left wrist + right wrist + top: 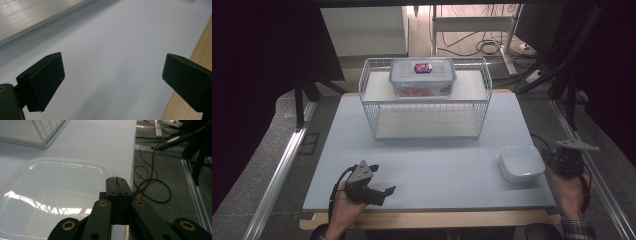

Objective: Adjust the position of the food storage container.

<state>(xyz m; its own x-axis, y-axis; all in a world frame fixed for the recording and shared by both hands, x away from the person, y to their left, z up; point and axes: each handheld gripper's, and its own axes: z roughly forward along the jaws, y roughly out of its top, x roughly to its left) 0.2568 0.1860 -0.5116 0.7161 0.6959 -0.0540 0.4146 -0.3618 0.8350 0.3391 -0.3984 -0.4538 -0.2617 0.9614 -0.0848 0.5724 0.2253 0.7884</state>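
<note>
Jaws of the right gripper (117, 180) are pressed together beside the empty white square bowl (521, 163); the left gripper (381, 192) gapes wide. The lidded clear plastic box (422, 76) sits atop the white wire rack (426, 97).

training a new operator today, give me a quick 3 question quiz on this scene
1. True or false: the right gripper has its jaws shut.
2. Where does the lidded container sit? A) on the wire rack's top shelf B) on its bottom shelf C) beside the white dish
3. Which gripper is nearest the white dish?

Key:
1. True; nothing is between the jaws.
2. A
3. The right gripper, at the dish's right edge; the left gripper is open over the bare table.
</note>
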